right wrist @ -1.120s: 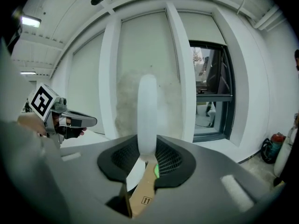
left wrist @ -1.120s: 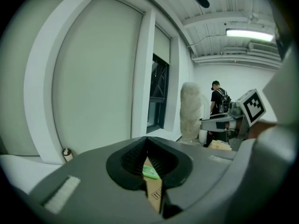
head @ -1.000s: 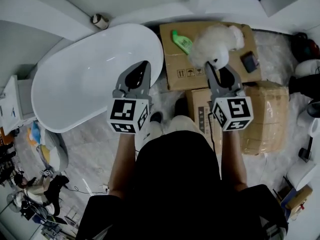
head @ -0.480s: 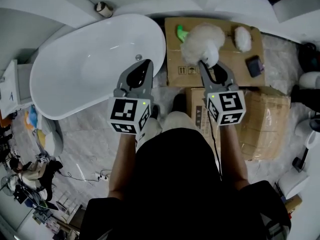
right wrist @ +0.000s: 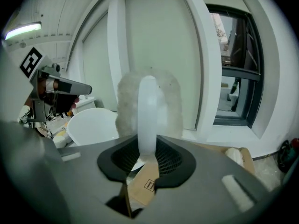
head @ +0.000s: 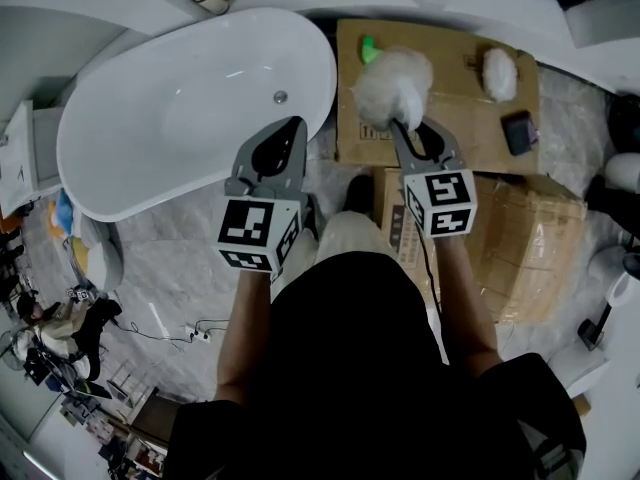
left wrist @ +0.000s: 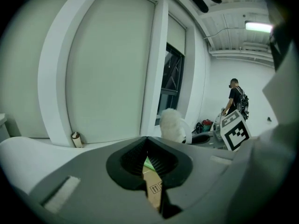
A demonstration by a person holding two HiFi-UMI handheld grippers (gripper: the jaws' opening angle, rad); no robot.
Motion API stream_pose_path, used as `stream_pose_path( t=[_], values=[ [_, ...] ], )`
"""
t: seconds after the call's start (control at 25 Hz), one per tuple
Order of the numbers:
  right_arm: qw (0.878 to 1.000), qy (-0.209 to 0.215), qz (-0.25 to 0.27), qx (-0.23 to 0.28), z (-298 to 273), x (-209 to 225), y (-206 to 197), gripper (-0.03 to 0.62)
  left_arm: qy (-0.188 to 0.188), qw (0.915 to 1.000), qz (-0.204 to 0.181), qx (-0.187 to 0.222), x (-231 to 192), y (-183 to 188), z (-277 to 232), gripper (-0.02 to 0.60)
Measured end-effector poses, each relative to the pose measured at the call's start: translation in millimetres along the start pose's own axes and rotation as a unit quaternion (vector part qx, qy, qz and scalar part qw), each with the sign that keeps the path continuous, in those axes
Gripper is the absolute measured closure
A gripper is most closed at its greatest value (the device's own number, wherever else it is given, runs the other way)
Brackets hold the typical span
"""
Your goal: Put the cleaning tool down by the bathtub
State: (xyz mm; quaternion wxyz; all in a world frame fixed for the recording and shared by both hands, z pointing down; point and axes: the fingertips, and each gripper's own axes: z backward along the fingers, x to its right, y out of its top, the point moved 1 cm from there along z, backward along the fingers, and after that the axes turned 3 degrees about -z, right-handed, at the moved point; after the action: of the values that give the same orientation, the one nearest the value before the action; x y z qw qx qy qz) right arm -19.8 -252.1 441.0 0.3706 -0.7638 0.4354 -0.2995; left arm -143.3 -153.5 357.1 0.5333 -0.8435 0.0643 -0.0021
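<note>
The bathtub (head: 190, 98) is plain glossy white. The cleaning tool (head: 392, 86) is fluffy white on a white handle. The left gripper (head: 293, 126) and the right gripper (head: 405, 128) are grey with a black ribbed lining, and each bears a cube (head: 257, 233) patterned with black-and-white squares. The cardboard boxes (head: 455, 118) are brown with small black arrow prints. A bottle (head: 369, 48) is bright green. The floor (head: 170, 258) is marbled grey.

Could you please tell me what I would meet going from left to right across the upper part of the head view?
The bathtub → fluffy white cleaning tool → small white puff → small black item.
</note>
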Motion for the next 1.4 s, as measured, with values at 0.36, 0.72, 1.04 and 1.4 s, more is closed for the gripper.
stream_pose_path(
  t=[0.36, 0.72, 1.04, 1.4],
  values=[
    [0.999, 0.013, 0.01, -0.046, -34.7, 5.3, -34.2, 0.492, 0.006, 0.9998, 0.013, -0.012, -0.4, -11.9, -14.8, 0.583],
    [0.994, 0.007, 0.012, -0.11, -79.1, 19.5, -114.7, 0.493, 0.0, 0.9988, 0.017, -0.045, 3.7, -44.2, -37.5, 0.583],
    [0.991, 0.004, -0.013, -0.131, -100.7, 27.0, -155.0, 0.493, 0.002, 0.9967, 0.036, -0.073, 3.7, -74.6, -46.6, 0.583],
    [0.989, 0.009, -0.019, -0.147, -127.5, 26.9, -177.5, 0.493, 0.002, 0.9958, 0.042, -0.082, -0.6, -89.9, -64.3, 0.583]
  ],
)
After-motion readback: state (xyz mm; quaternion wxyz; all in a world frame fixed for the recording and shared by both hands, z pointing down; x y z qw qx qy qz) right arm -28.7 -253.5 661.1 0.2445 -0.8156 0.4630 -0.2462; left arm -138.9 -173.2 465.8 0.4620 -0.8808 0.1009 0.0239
